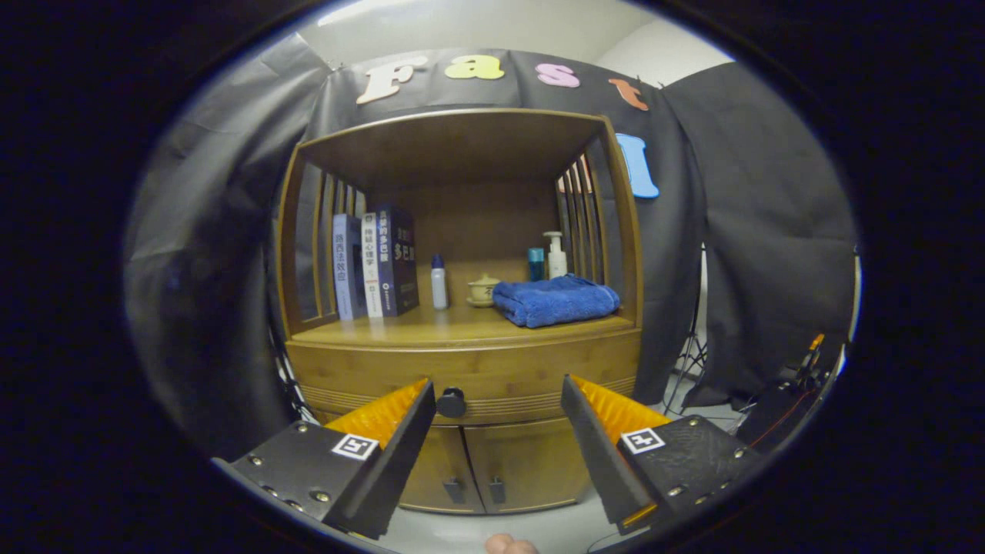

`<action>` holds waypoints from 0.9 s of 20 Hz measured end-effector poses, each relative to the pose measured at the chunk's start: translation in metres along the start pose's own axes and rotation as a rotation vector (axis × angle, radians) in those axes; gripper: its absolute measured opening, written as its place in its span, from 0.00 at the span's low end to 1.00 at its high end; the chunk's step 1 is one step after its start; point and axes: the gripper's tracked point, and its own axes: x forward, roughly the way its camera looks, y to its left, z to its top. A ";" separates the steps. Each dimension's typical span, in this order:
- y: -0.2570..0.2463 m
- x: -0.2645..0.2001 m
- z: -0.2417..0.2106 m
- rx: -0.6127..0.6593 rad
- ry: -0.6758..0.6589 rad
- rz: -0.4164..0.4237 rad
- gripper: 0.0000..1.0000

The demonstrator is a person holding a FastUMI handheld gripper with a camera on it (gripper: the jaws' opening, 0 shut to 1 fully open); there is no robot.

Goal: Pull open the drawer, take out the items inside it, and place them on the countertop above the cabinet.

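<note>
Gripper view: the gripper (499,392) has its two fingers spread wide with nothing between them, and it stands short of the cabinet front. Just beyond the fingertips, nearer the left finger than the right, sits the small round dark knob (451,402) of the closed light-wood drawer (469,377), a shallow horizontal panel directly under the countertop. The drawer's long axis runs left to right across the cabinet; its face points straight back at the gripper, so the pull direction is judged to be toward the camera, square to the panel. The knob is the only grip point on the drawer front. It looks rigid, smooth and small, so it may slip unless both fingers close squarely around it. The drawer is judged stiff and moderately light; its contents are hidden. Below it hang two light-wood cabinet doors (492,462) with small dark handles. Above, the wooden countertop (431,329) already carries a folded blue towel (555,299), a lidded ceramic cup (483,290), a white bottle with blue cap (439,282), a pump dispenser (555,255) and a row of upright books (375,265); free space lies along the front edge.
</note>
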 end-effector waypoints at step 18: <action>0.061 0.122 -0.078 -0.070 0.135 0.028 0.99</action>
